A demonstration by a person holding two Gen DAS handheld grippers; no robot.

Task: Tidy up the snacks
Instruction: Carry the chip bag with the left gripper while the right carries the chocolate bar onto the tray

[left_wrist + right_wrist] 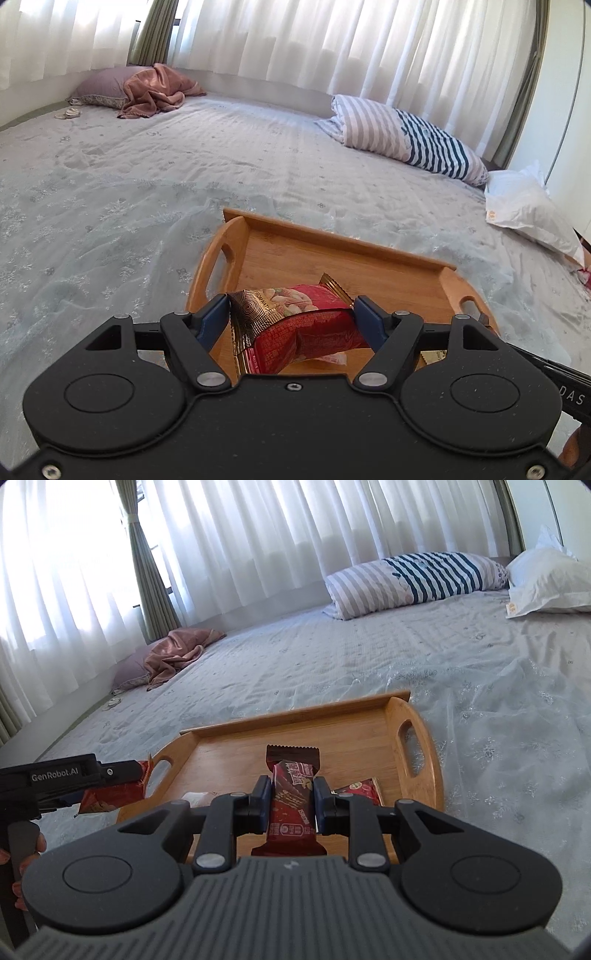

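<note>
Sheer white curtains (332,44) back a wide bed (129,177) on which a wooden tray (332,251) lies while both grippers hold snacks above it.

Largest is the pale embroidered bedspread, with a striped pillow (413,579), a white bag (546,579) and a pink blanket (155,90) on a mauve pillow far back. Next comes the handled tray, near the bed's front edge, carrying a small red packet (360,788) and a pale wrapper (194,797). Over it the left gripper (291,317) stands partly spread, its blue pads pressed on a red-and-gold snack bag (295,325). Narrowest, the right gripper (293,803) is clamped on a dark red snack bar (291,805) held upright.
</note>
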